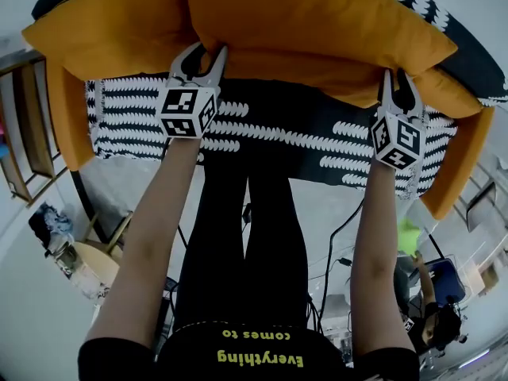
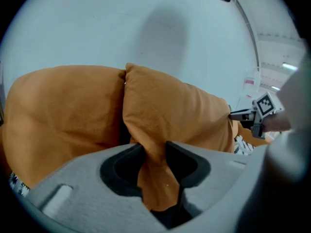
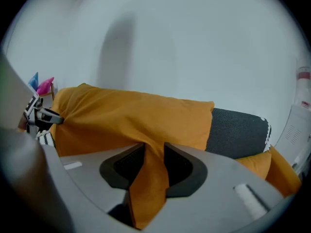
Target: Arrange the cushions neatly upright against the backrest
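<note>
Fabric of the orange cushion [image 1: 317, 22] is pinched in both sets of tongs. The left gripper [image 1: 208, 52] nips a fold at the cushion's lower corner, toward eleven o'clock in the head view. The right gripper [image 1: 397, 78] nips a fold on its lower edge, toward one o'clock. The cushion stands along the sofa backrest [image 1: 413, 2] at twelve o'clock, above the patterned seat [image 1: 278, 133]. A second orange cushion [image 1: 103, 30] touches its side at ten o'clock.
</note>
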